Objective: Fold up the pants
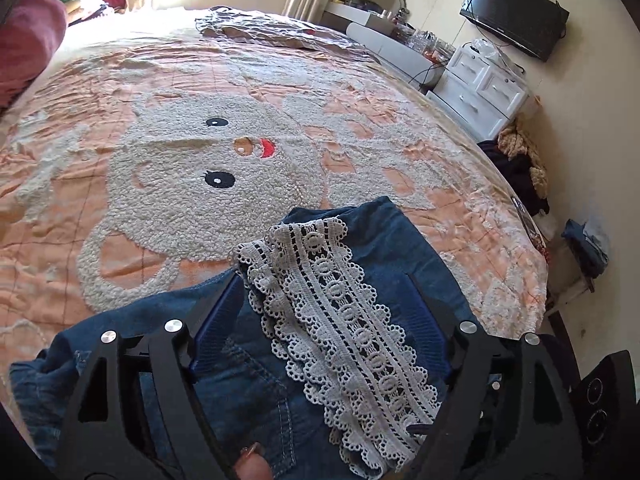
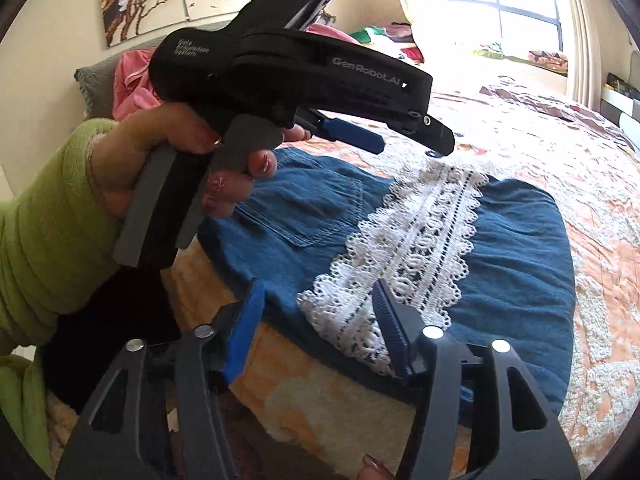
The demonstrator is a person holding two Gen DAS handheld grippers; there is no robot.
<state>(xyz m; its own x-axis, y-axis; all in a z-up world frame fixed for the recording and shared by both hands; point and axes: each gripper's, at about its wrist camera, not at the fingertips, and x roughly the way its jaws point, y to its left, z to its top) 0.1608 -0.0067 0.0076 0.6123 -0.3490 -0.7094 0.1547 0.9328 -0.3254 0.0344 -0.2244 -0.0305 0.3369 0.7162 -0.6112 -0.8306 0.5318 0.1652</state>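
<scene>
Folded blue denim pants (image 1: 256,392) with a white lace band (image 1: 352,332) lie on the bed near its front edge. In the left wrist view my left gripper (image 1: 324,276) is open above the pants, one finger on each side of the lace, holding nothing. In the right wrist view the pants (image 2: 516,264) and lace (image 2: 416,248) lie flat. My right gripper (image 2: 320,292) is open over the pants' near edge, empty. The left gripper (image 2: 400,140), held in a hand with a green sleeve, hovers above the pants.
The bed carries a peach quilt with a white bunny (image 1: 192,168). A folded blanket (image 1: 272,32) lies at the far end. White drawers (image 1: 480,92) and a TV (image 1: 516,14) stand at the right wall. Pink pillows (image 2: 132,80) lie at the headboard.
</scene>
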